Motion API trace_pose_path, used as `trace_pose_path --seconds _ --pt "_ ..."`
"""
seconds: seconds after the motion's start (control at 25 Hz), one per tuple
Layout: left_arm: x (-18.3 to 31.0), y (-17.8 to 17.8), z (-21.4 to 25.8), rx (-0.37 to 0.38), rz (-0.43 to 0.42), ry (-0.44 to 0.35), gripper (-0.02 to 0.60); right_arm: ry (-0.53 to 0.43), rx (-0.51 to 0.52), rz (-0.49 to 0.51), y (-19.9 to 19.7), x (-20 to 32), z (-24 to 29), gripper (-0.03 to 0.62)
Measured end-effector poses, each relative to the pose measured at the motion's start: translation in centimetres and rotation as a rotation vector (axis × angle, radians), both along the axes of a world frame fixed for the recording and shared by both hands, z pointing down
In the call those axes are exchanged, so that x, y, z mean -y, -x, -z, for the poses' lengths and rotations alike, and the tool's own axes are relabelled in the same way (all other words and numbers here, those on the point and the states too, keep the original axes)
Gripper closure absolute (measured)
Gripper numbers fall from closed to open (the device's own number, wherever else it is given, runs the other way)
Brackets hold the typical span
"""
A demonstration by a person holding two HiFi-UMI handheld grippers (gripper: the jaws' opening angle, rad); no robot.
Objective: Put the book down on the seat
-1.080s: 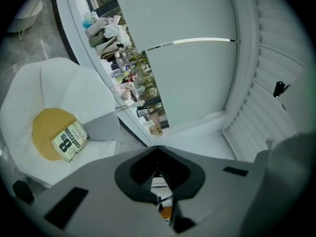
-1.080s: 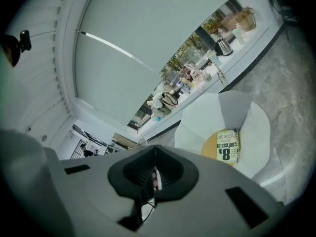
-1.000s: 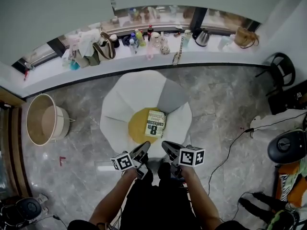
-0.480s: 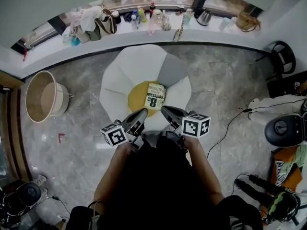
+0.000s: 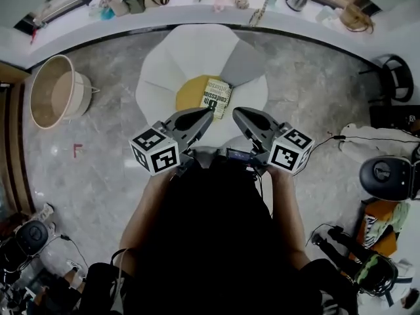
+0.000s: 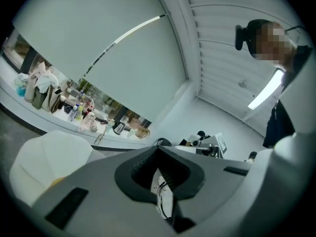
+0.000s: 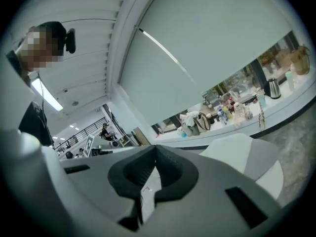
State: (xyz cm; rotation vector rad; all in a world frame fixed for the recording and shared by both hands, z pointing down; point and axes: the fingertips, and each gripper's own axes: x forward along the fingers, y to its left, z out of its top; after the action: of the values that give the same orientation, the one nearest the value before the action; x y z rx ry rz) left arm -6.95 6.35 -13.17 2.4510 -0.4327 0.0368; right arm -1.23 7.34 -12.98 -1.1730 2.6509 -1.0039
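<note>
The book (image 5: 215,98), white and green with dark print, lies flat on the yellow seat cushion (image 5: 190,92) of a white petal-shaped chair (image 5: 172,58). Nothing holds it. My left gripper (image 5: 208,114) and right gripper (image 5: 237,113) hover side by side in front of the chair, raised close to the head camera and apart from the book. Both are shut and empty. In the left gripper view the jaws (image 6: 159,150) meet at the tip and point up at the room, with the chair (image 6: 47,157) low on the left. In the right gripper view the jaws (image 7: 155,148) meet likewise, the chair (image 7: 247,154) on the right.
A round beige tub (image 5: 56,98) stands on the grey marble floor to the chair's left. Behind the chair runs a window ledge (image 5: 151,15) crowded with bags and bottles. Cables, a black stool (image 5: 396,77) and equipment (image 5: 388,178) lie to the right.
Both grippers have risen toward the head camera and drawn back from the book, which stays on the cushion. The head view has shifted, so the chair sits higher in the picture.
</note>
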Motion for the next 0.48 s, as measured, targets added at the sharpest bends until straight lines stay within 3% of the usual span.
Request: trace_pose_path --seconds 0.48 --pt "0.23 0.12 -0.30 0.035 -0.025 -0.021 0.569 0.006 -0.019 -0.019 -0.21 -0.59 -0.44 0.579"
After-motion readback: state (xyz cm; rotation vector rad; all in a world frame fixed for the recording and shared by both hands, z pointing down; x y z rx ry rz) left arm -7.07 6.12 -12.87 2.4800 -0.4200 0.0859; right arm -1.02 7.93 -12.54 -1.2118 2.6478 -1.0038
